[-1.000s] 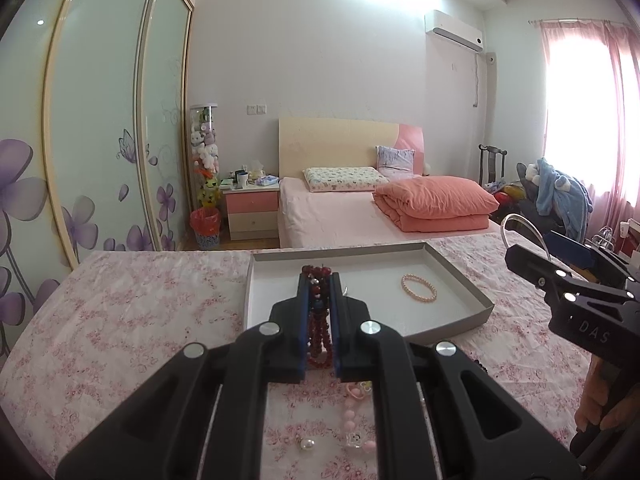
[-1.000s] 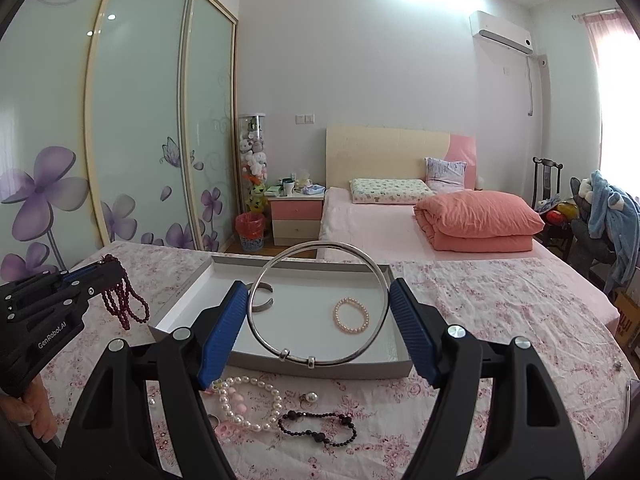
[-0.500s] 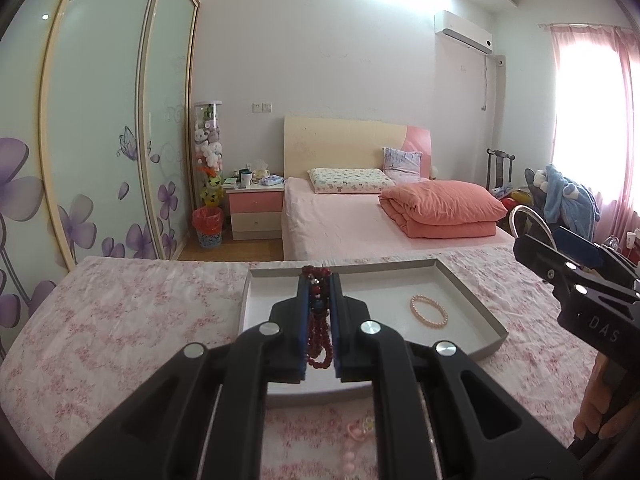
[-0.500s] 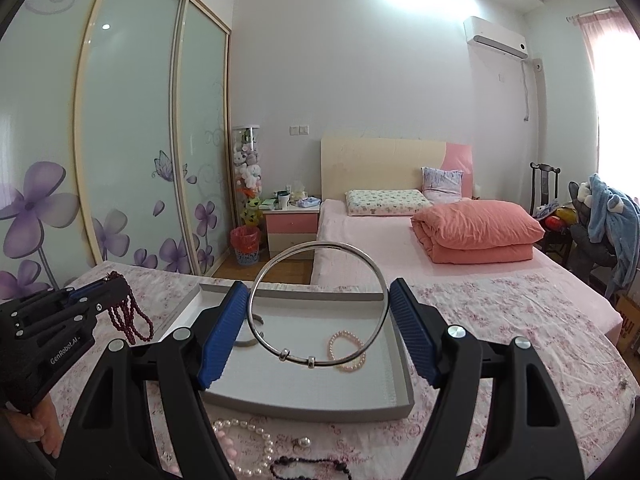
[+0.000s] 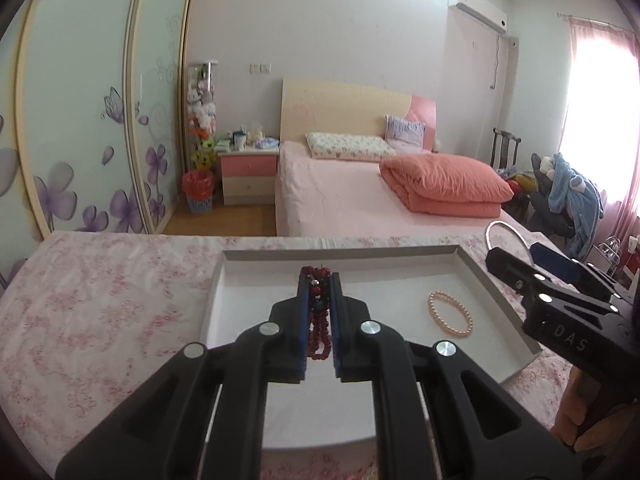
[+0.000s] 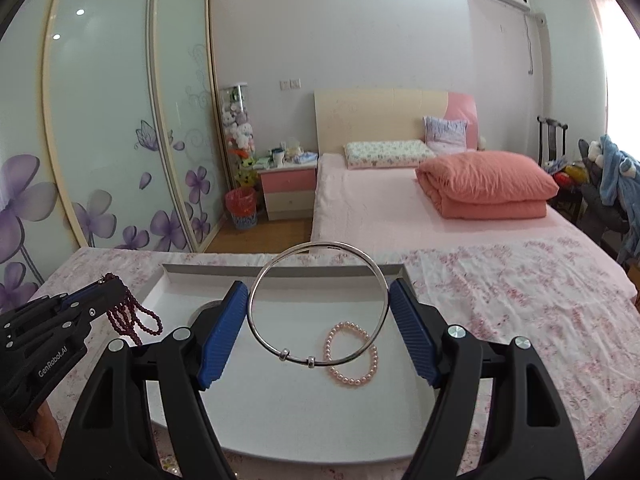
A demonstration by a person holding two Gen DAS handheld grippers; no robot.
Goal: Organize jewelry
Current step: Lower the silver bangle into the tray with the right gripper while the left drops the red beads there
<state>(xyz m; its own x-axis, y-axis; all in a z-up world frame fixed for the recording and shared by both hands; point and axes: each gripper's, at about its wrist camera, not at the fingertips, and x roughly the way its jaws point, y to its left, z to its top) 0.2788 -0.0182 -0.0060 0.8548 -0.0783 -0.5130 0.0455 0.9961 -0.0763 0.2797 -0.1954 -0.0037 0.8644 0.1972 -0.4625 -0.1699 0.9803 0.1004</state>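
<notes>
My left gripper [image 5: 319, 280] is shut on a dark red bead necklace [image 5: 318, 332] that hangs between its blue pads over the white tray [image 5: 492, 292]. In the right wrist view the left gripper [image 6: 106, 284] holds the red bead necklace [image 6: 134, 320] at the tray's left edge. My right gripper [image 6: 318, 300] is shut on a large silver bangle [image 6: 318, 304], held upright above the white tray [image 6: 172, 276]. A pink pearl bracelet [image 6: 352, 356] lies in the tray; it also shows in the left wrist view [image 5: 450, 318]. The right gripper [image 5: 516, 256] is at the tray's right side.
The tray rests on a table with a pink floral cloth [image 5: 100, 308]. Behind it are a pink bed [image 5: 340, 208] with a folded orange quilt [image 5: 444, 184], a nightstand [image 5: 250, 172] and sliding wardrobe doors [image 5: 80, 120]. A chair with clothes [image 5: 568, 196] stands at right.
Both grippers have moved forward over the tray with their loads. The loose jewelry on the cloth in front of the tray has dropped out of view.
</notes>
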